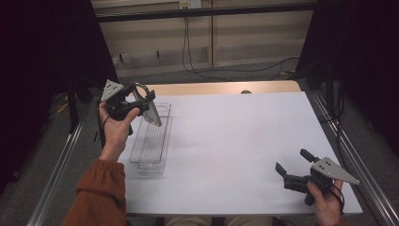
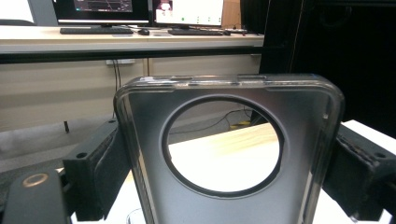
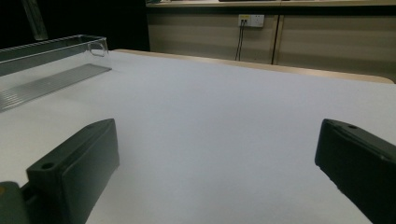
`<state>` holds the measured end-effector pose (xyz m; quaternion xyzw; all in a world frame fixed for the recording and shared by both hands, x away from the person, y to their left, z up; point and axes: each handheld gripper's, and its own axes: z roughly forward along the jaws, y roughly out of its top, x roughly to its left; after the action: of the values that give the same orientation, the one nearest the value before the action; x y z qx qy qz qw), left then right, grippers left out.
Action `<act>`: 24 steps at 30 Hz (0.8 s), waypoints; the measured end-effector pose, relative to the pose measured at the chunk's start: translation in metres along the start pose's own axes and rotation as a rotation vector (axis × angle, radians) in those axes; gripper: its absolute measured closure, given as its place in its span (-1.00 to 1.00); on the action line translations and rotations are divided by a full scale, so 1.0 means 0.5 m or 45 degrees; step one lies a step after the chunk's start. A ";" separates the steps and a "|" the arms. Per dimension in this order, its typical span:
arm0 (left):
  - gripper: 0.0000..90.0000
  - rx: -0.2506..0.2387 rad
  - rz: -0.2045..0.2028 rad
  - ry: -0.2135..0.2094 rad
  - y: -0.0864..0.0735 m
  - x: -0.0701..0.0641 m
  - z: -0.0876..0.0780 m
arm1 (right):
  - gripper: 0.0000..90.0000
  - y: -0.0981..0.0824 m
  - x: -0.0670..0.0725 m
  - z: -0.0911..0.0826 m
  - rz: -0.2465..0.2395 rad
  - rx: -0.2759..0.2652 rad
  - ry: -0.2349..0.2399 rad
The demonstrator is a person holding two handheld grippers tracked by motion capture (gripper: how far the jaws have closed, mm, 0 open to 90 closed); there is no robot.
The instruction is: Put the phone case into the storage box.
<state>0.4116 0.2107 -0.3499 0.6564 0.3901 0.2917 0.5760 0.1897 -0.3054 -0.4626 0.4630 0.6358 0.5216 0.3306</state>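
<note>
A grey translucent phone case (image 2: 229, 205) with a large round camera hole stands upright between my left jaws, which press on its two long sides. In the high view the left gripper (image 1: 141, 101) holds that phone case (image 1: 151, 114) in the air above the far end of a clear plastic tray (image 1: 149, 155). My right gripper (image 1: 292, 161) rests low near the table's front right corner, its jaws wide apart with bare white table between them. In the right gripper view the clear tray (image 3: 51, 49) lies far off at the left.
A white sheet (image 1: 235, 141) covers the table, with a wooden strip (image 1: 226, 88) along the far edge. Metal rails (image 1: 348, 150) run down both sides. Cables (image 1: 235, 70) lie on the floor beyond. A desk with monitors (image 2: 140, 9) stands in the background.
</note>
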 end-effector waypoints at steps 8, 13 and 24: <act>-0.74 0.000 0.023 0.034 -0.013 0.013 0.018 | -1.00 -0.001 0.001 0.001 0.005 0.002 0.002; -0.74 -0.001 0.027 0.044 -0.020 0.014 0.033 | -1.00 0.000 0.001 0.000 0.005 -0.003 0.005; -0.74 0.028 0.033 0.064 -0.038 0.022 0.065 | -1.00 -0.001 0.001 0.001 0.007 0.000 0.013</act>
<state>0.4408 0.2034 -0.3748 0.6603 0.3992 0.3114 0.5547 0.1897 -0.3046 -0.4631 0.4622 0.6362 0.5249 0.3258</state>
